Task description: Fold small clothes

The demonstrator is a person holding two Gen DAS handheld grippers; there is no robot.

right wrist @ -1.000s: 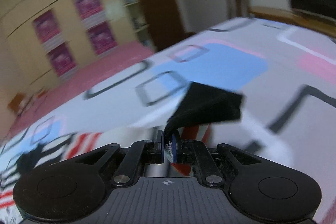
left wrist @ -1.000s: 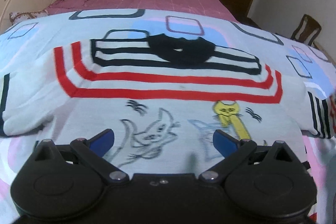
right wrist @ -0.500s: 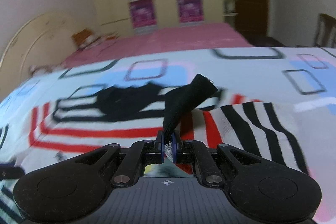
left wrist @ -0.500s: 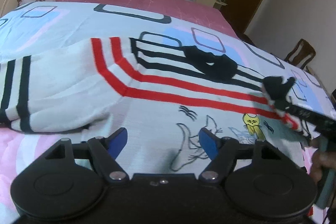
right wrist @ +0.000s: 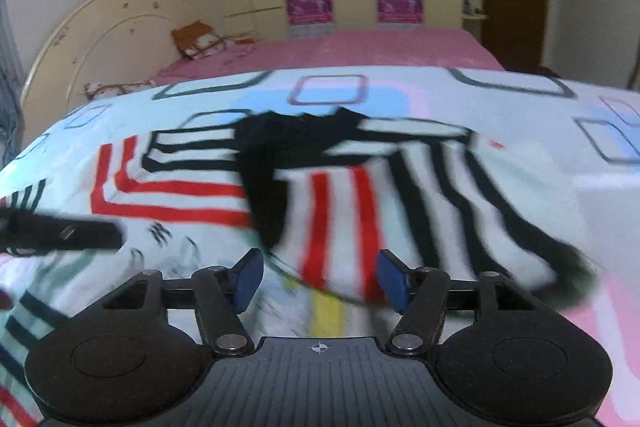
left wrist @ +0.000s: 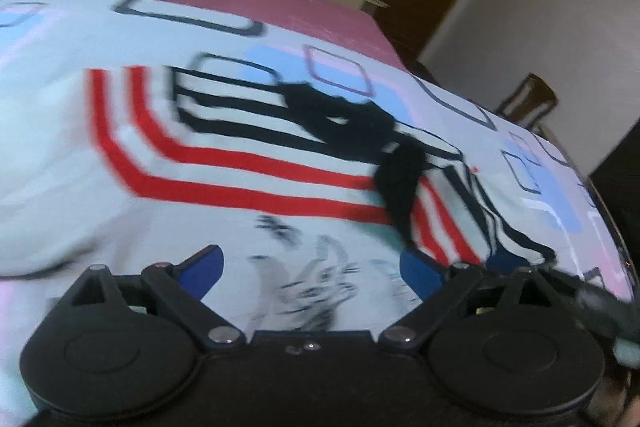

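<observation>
Striped sleeve (right wrist: 360, 195) lies folded across the sweater (left wrist: 168, 163); right gripper (right wrist: 320, 277) is opening, releasing it; left gripper (left wrist: 308, 267) spreads empty.

A bed (right wrist: 400, 51) with a pink sheet carries a white quilt with square outlines (right wrist: 520, 107); a white red-and-black striped sweater (left wrist: 224, 163) lies spread on it

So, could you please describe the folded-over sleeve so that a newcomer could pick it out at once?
Start from the bed's patterned quilt, where a white sweater with red and black stripes lies flat. The sleeve lies across its chest below the black collar. Its stripes run toward the camera, crossing the body's sideways stripes, and it ends in a black cuff.
</observation>
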